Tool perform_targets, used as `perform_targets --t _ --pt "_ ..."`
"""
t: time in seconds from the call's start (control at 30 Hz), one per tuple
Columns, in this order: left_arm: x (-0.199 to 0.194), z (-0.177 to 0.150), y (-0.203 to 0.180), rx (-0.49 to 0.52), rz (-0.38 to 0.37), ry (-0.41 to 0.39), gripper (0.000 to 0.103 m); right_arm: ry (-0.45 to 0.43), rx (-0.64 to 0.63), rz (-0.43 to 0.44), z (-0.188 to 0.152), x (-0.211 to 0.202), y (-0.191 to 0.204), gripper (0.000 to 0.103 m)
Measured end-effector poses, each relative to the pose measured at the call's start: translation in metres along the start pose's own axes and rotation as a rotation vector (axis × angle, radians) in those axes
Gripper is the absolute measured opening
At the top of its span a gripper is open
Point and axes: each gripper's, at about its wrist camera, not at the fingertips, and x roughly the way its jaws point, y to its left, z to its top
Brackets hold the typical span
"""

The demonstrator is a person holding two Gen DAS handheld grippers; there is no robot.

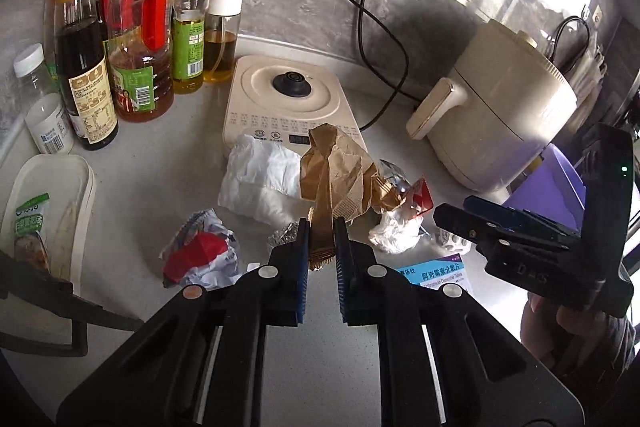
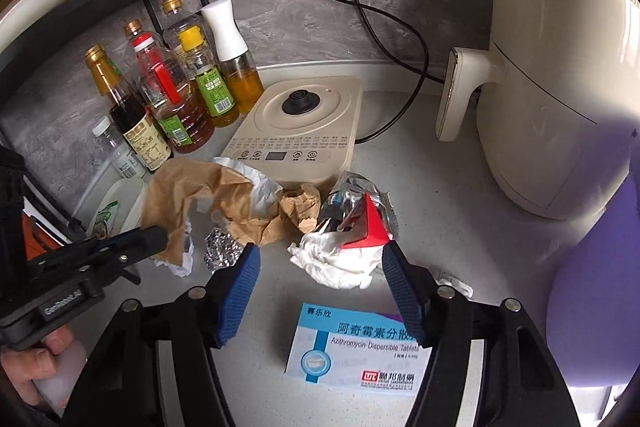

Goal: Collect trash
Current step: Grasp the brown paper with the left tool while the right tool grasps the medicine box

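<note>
Left gripper (image 1: 322, 227) pinches the brown paper bag (image 1: 340, 171) at frame centre; right gripper (image 2: 320, 263), half-open and empty, straddles the crumpled white tissue (image 2: 336, 263) just ahead.

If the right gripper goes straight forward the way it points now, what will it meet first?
Most likely the crumpled white tissue, lying straight ahead of the open right gripper, with the red and silver foil wrapper just behind it. Depth is unclear, so the fingertips may already flank the tissue.

Speckled countertop (image 2: 420, 195): bottles (image 1: 140, 47), induction cooker (image 2: 296, 131), possibly tissue (image 2: 336, 263), tablet box (image 2: 356, 351).
</note>
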Motion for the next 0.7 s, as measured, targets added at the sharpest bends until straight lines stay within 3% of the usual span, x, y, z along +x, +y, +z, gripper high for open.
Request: perform_targets --t 0.1,0.27,0.4,0.7 --pt "0.004 0.005 0.003 -0.002 0.000 0.000 0.012 0.026 0.033 -0.013 0.008 0.017 -0.011 0.047" --pt "0.013 0.012 0.004 -0.001 -0.010 0.007 0.013 0.067 0.077 -0.029 0.016 0.040 -0.026 0.041" --pt "0.018 0.016 0.003 0.003 -0.022 0.016 0.013 0.123 0.061 -0.032 0.016 0.055 -0.028 0.007" --pt "0.005 0.026 -0.004 0.039 -0.067 -0.003 0.013 0.061 0.059 -0.055 0.020 0.017 -0.020 0.004"
